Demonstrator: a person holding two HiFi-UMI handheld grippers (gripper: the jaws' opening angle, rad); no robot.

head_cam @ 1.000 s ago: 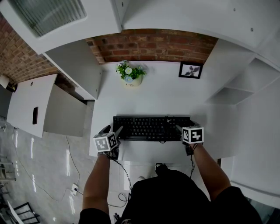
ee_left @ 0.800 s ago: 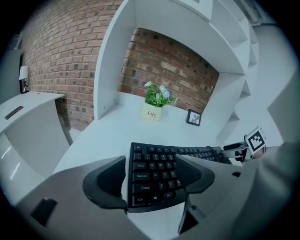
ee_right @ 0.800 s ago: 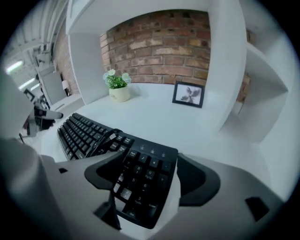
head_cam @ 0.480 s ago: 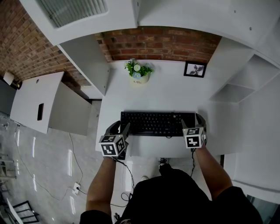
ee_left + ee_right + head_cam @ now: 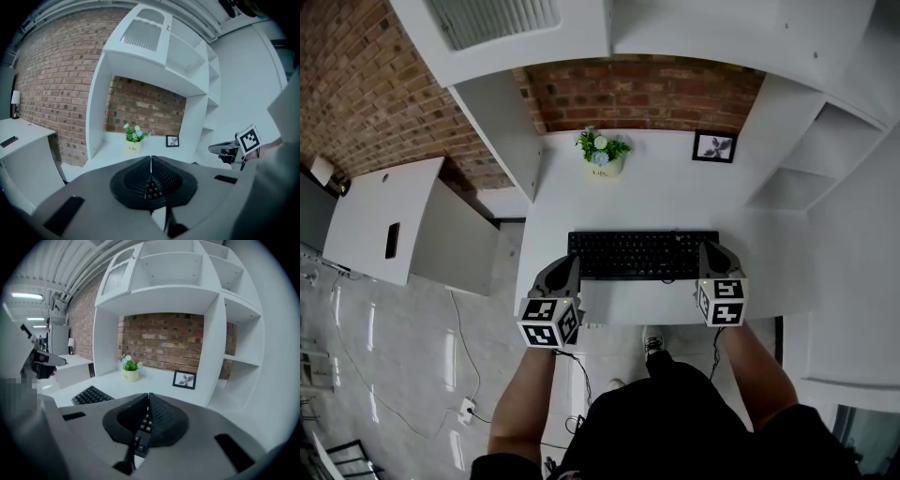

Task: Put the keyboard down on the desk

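Since a second ago both grippers have gone from wide open to clamped shut. The keyboard (image 5: 643,255), a flat black slab with rows of low matte keys, lies crosswise over the front part of the smooth white table (image 5: 656,202), its long side parallel to the front edge. I cannot tell whether it rests on the surface or is just lifted.

My left gripper (image 5: 572,264) is closed on the keyboard's left end. In the left gripper view its dark, ribbed pads meet at the tips, with a strip of keys pinched lower down between them. My right gripper (image 5: 708,249) is closed the same way on the right end, with the keyboard's edge and keys showing between its pads. Each gripper has a smooth grey shell and carries a white marker cube (image 5: 548,322).

Farther back, well apart from the keyboard, a small rounded cream pot (image 5: 602,169) holds a leafy green plant (image 5: 600,145) with white and blue flowers. To its right a black picture frame (image 5: 714,147) stands before the rough red brick wall (image 5: 647,94). White shelving (image 5: 811,159) flanks the table.
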